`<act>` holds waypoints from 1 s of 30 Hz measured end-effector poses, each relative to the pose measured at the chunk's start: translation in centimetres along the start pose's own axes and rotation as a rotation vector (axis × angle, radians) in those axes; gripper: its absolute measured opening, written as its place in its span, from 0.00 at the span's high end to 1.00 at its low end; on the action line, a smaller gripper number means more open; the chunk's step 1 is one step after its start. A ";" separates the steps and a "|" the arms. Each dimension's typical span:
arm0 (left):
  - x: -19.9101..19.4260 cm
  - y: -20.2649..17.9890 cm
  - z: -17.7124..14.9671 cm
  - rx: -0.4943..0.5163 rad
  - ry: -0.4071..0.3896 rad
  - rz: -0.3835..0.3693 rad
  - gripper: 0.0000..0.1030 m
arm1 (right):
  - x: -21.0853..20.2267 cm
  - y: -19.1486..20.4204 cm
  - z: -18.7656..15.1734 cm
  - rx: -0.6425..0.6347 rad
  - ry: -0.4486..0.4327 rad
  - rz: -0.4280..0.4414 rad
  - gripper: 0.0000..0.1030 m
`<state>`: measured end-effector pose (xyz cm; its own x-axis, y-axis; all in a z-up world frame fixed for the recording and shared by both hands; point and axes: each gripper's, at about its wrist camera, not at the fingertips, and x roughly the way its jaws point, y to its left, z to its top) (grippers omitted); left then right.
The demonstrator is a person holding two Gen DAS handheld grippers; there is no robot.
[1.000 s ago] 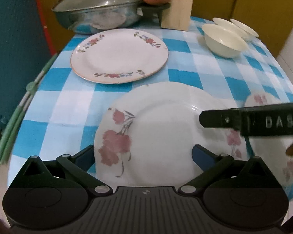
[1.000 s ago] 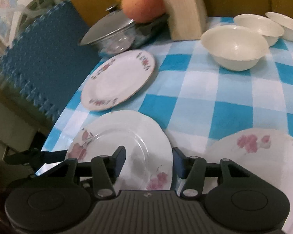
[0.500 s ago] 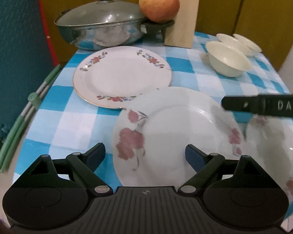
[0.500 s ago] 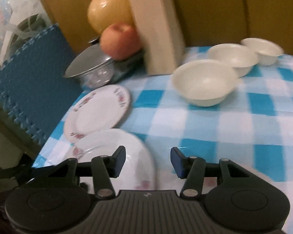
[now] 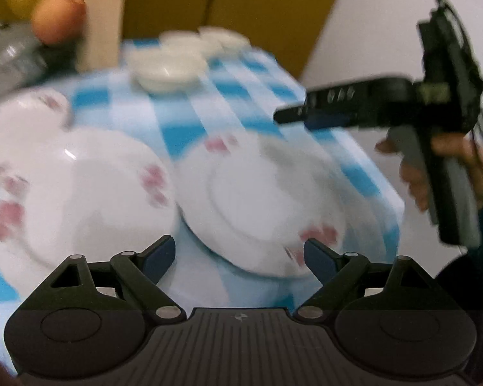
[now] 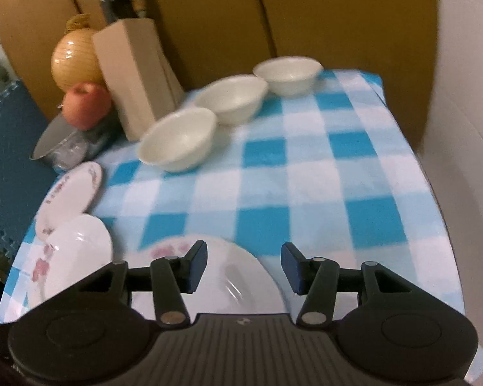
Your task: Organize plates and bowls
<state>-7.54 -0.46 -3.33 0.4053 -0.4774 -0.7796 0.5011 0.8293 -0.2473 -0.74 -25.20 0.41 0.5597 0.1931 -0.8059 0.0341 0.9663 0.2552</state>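
Three flowered white plates lie on the blue checked cloth. In the left wrist view my left gripper (image 5: 240, 252) is open and empty just before the right plate (image 5: 257, 199), with the middle plate (image 5: 74, 193) to its left and the far plate (image 5: 25, 112) behind. The right gripper (image 5: 289, 117) hangs in the air at the right. In the right wrist view my right gripper (image 6: 244, 267) is open and empty above the right plate (image 6: 228, 280). Three cream bowls (image 6: 180, 138) (image 6: 232, 96) (image 6: 288, 72) stand in a row at the back.
A knife block (image 6: 132, 74), an apple (image 6: 87, 104), an onion (image 6: 72, 59) and a lidded steel pan (image 6: 61, 144) stand at the back left. A blue foam mat (image 6: 6, 160) is on the left. The table's right edge (image 6: 434, 193) meets a white wall.
Both grippers have swung to the right and drawn back. The left now faces the right plate instead of the middle plate. The right has lifted off the middle plate's rim.
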 end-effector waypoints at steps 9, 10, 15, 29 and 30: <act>3.6 -0.4 1.6 -0.069 0.040 -0.011 0.09 | 1.0 -1.0 -0.9 0.027 0.106 0.029 0.64; 3.4 -0.4 1.8 -0.068 0.036 0.004 0.08 | 0.9 -1.0 -0.9 0.028 0.109 0.020 0.67; 4.1 -0.5 3.0 -0.058 0.019 0.076 0.13 | 1.0 -1.4 -0.6 0.045 0.097 -0.013 0.72; 6.2 0.5 6.8 -0.020 -0.041 0.136 0.23 | 1.5 -2.6 2.3 0.115 -0.029 -0.079 0.79; 5.7 0.4 6.7 0.003 -0.064 0.148 0.21 | 1.3 -2.4 2.4 0.112 -0.042 -0.072 0.79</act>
<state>0.06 -4.83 -4.04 0.5223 -0.3679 -0.7693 0.4346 0.8910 -0.1310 1.86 -27.70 0.03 0.5865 0.1140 -0.8019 0.1665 0.9519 0.2572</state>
